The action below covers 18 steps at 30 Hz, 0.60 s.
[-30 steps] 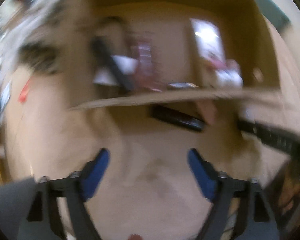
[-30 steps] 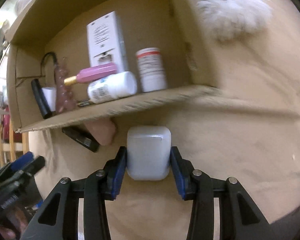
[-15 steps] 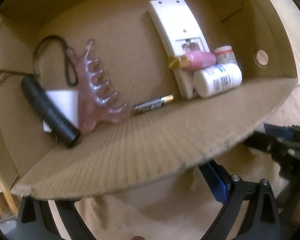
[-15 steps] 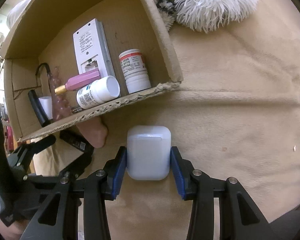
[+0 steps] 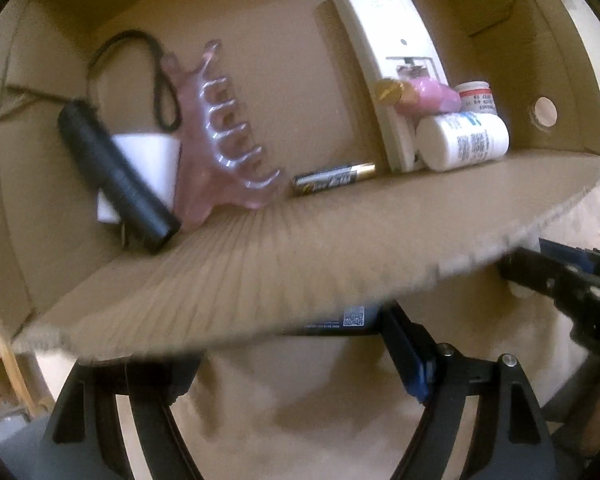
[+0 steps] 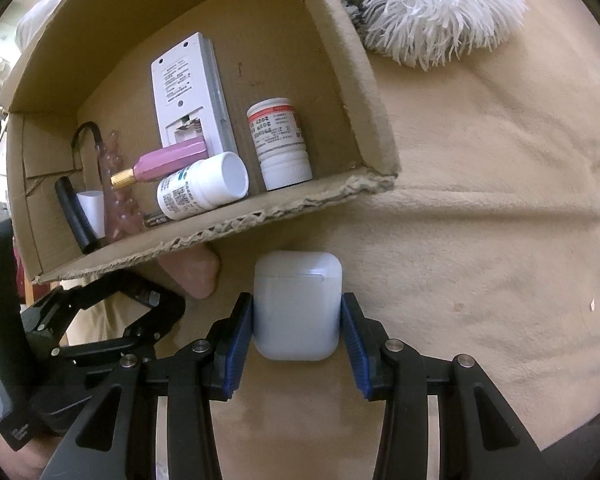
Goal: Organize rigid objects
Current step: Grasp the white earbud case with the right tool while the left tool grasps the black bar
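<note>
R gripper [image 6: 297, 334] clamps a white earbud case [image 6: 298, 304], blue pads flat on both sides, just above the beige blanket [image 6: 480, 208], next to the cardboard box [image 6: 260, 216]. L gripper [image 5: 300, 344] points down by the box's near wall; jaws closing around a dark flat item [image 5: 336, 320], mostly hidden by the wall, contact can't tell. Inside box: white remote [image 5: 392, 68], pink hair claw [image 5: 224, 144], AA battery [image 5: 334, 179], black flashlight [image 5: 116, 176], 2 white pill bottles [image 5: 462, 140], pink tube [image 5: 424, 98].
</note>
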Tool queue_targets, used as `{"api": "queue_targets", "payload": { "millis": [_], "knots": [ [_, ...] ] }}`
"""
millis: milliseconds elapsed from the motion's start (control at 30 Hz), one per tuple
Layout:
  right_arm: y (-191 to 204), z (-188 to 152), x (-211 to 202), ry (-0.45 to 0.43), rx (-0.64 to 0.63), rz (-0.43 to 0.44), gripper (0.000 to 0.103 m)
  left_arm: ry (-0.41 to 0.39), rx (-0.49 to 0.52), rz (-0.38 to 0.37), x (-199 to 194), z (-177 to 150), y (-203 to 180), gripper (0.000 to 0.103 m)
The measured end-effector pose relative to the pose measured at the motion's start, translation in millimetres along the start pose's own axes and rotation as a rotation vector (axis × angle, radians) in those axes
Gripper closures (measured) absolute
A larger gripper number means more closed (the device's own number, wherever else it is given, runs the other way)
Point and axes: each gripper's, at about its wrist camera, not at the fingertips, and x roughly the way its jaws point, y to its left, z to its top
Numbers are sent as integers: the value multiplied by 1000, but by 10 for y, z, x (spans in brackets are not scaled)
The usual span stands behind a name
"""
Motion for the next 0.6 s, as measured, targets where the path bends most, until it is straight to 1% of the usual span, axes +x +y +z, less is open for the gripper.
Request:
{"api": "queue_targets", "payload": {
  "millis": [133, 300, 367, 500, 600],
  "knots": [
    [31, -34, -35, -4, -5, 5, 57, 21, -46, 13, -68, -142, 79, 24],
    [73, -108, -111, -23, -17, 14, 57, 20, -115, 16, -233, -269, 226, 24],
    [118, -181, -135, -26, -16, 28, 57, 4, -144, 21, -294, -342, 310, 24],
    [210, -311, -234, -48, -35, 54, 57, -47, -209, 27, -536, -562, 538, 24],
    [255, -396, -331, -75, -44, 81, 57, -90, -207, 43, -746, -694, 527, 24]
  ]
}}
